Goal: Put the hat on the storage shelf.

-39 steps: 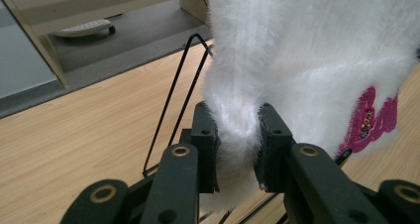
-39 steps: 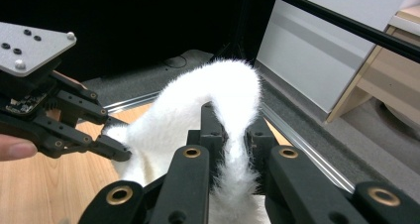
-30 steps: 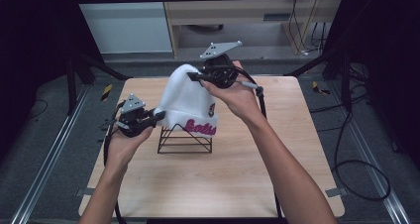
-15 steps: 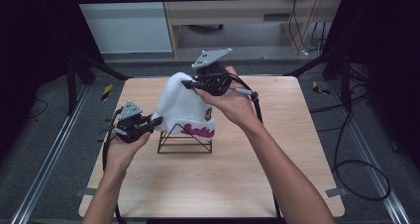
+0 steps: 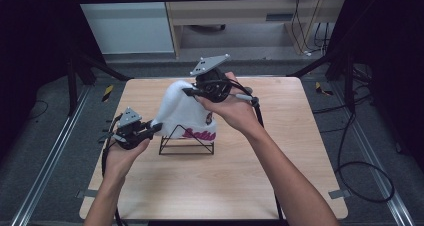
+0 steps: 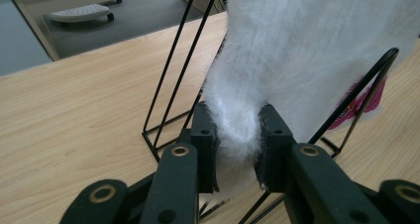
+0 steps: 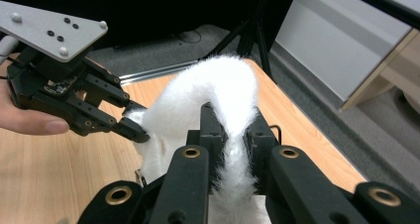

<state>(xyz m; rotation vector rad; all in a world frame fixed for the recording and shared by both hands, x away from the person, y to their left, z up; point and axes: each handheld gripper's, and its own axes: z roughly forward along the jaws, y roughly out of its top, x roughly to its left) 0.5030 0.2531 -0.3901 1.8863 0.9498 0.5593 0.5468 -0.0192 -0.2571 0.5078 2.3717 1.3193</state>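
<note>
Watching the cover: I see the white fuzzy cover (image 5: 182, 111) draped over the black wire rack (image 5: 187, 145) near the middle of the table (image 5: 280, 186), its pink lettering facing the near side.
Change: compared with a second ago, I see the cover's left corner drawn lower and further out to the left, and the fabric sits a little lower on the rack.
Meaning: I judge the cover is being pulled down over the frame, with the left side nearly seated and the top not yet settled.
Left gripper: I have the left gripper (image 6: 236, 140) clamped on the lower left corner of the cover, fur bunched between the pads, just beside the rack's left leg.
Right gripper: I have the right gripper (image 7: 233, 130) pinched on the top fold of the cover, at the far side above the rack.
Left hand pose: forearm comes in from the near left, gripper roughly level, pointing right.
Right hand pose: arm reaches across from the near right, wrist raised, gripper pointing left.
</note>
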